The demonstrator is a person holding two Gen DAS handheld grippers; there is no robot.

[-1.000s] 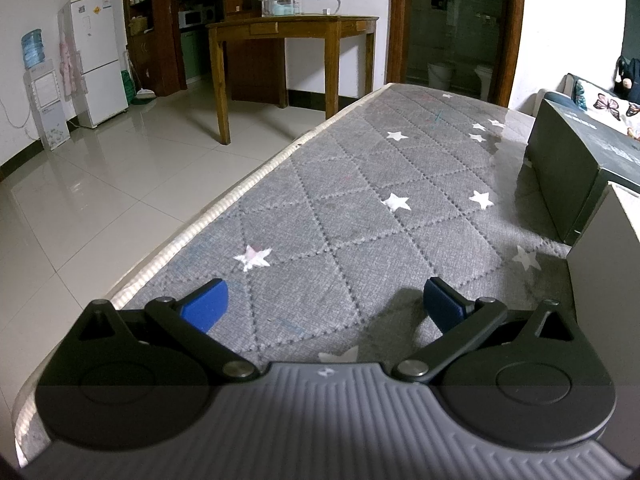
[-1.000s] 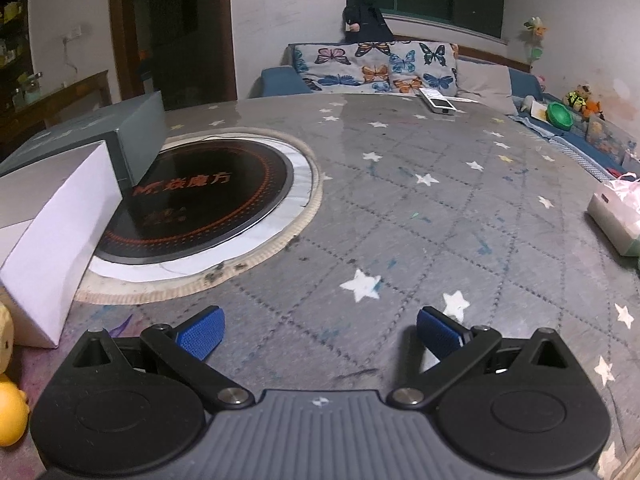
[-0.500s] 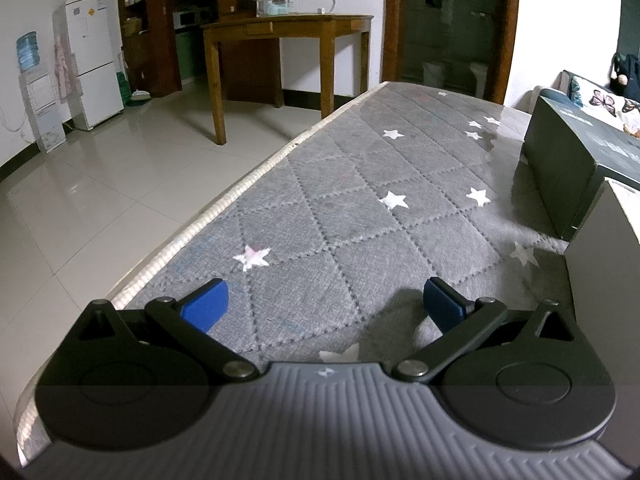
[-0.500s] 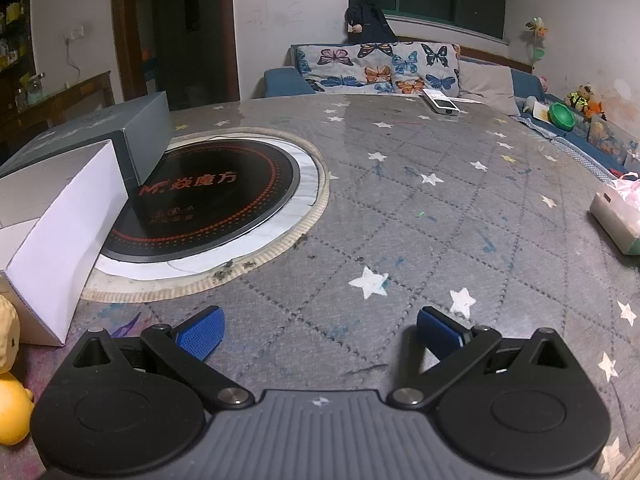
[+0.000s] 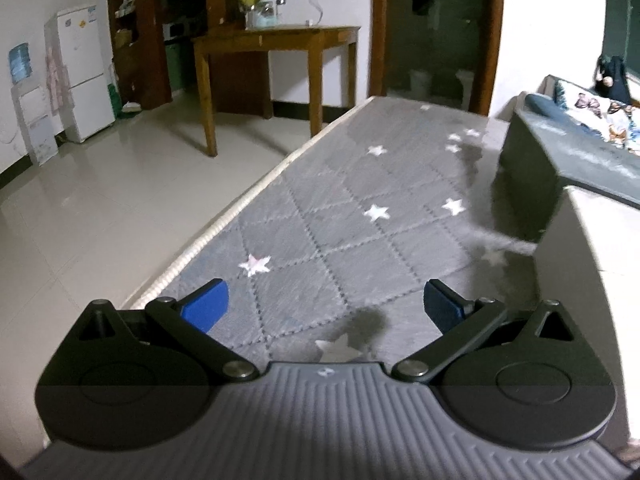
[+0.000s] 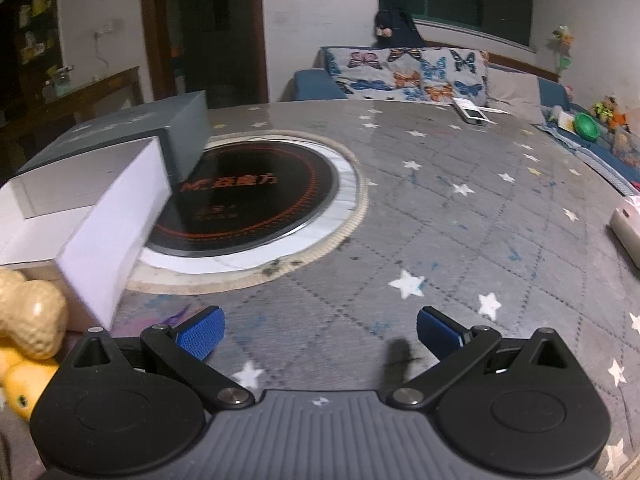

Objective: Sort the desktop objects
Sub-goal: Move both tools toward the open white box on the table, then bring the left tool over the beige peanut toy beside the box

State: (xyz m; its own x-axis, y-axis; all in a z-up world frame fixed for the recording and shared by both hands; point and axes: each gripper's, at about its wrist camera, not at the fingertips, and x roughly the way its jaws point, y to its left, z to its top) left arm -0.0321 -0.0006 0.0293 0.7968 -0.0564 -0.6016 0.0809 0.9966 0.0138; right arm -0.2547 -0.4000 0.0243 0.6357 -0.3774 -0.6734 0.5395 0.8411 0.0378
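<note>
With both jaws wide and empty, your right gripper [image 6: 318, 334] has swung toward the white box [image 6: 108, 232], exposing the peanut toy [image 6: 30, 312] beside it as the likely first pick, while your left gripper [image 5: 324, 306] has barely shifted.

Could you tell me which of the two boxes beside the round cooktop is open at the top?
The white box, nearer the right gripper, is open-topped; the dark grey box behind it is closed.

Grey table cover [image 6: 460, 240] (white stars), white box [image 6: 108, 232], yellow fruit [image 6: 24, 388], blue-padded fingers [image 6: 200, 332].
</note>
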